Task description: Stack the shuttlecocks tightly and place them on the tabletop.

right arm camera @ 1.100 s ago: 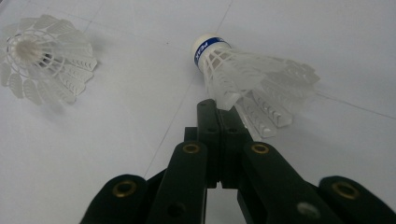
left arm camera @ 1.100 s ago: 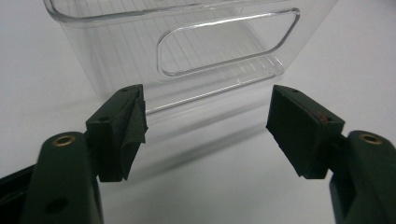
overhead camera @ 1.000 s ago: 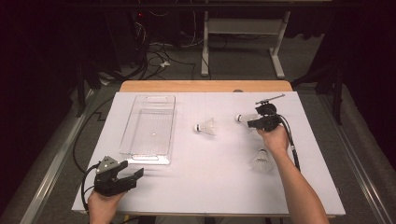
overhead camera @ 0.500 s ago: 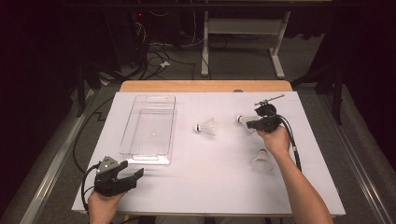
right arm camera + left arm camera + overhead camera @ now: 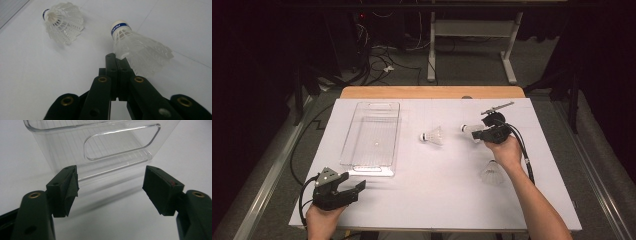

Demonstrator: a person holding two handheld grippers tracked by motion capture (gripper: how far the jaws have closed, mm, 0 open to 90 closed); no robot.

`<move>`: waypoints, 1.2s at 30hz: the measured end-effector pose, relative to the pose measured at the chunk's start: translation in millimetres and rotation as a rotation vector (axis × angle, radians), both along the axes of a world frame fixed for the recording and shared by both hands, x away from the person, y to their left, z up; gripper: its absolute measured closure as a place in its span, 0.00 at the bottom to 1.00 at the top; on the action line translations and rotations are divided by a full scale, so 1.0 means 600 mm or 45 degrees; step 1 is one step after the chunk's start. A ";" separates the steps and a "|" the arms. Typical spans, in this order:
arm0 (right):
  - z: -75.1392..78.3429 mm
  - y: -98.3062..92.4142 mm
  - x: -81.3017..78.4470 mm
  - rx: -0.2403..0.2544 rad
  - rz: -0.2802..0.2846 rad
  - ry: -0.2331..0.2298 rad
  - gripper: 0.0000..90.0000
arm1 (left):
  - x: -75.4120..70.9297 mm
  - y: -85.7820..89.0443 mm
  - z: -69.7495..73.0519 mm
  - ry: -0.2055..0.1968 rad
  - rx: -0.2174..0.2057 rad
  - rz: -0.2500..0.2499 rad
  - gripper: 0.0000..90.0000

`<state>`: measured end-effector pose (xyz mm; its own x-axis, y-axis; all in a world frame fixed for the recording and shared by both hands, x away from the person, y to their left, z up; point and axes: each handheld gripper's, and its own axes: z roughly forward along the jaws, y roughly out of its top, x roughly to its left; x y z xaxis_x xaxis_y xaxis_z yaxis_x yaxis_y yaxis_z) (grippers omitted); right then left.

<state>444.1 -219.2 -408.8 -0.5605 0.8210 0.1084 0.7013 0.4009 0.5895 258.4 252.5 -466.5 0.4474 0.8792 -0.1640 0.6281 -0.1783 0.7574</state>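
Three white shuttlecocks are on the white table. One shuttlecock (image 5: 432,136) (image 5: 62,21) lies on its side at the middle. A second shuttlecock (image 5: 469,130) (image 5: 140,51) sits at the tip of my right gripper (image 5: 479,133) (image 5: 116,58), whose jaws are pressed together and pinch the edge of its skirt. The third shuttlecock (image 5: 492,173) stands beside the right wrist. My left gripper (image 5: 358,187) (image 5: 111,192) rests open at the front left, nothing between its jaws, pointing at the near end of the clear plastic bin (image 5: 371,161) (image 5: 100,157).
The clear bin stands lengthwise left of centre with nothing in it. A small dark tool (image 5: 497,107) lies behind the right gripper near the table's back edge. Cables trail from both grippers.
The right gripper and the shuttlecock at its tip have shifted slightly to the left. The left gripper has stayed put.
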 end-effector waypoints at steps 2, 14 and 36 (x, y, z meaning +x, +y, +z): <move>0.001 0.002 -0.002 -0.002 0.009 -0.002 1.00 | 0.000 -0.001 0.000 0.000 0.001 -0.001 0.33; 0.004 0.013 -0.013 0.014 0.060 -0.002 1.00 | 0.000 0.000 0.000 0.004 -0.005 0.001 0.33; 0.004 0.045 -0.023 0.030 0.151 0.018 1.00 | -0.001 0.000 0.000 0.006 -0.003 -0.001 0.33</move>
<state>430.3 -192.2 -406.6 -0.6521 0.7460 0.1353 0.6578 0.4681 0.5901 258.1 252.5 -466.6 0.4472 0.8784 -0.1685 0.6317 -0.1768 0.7548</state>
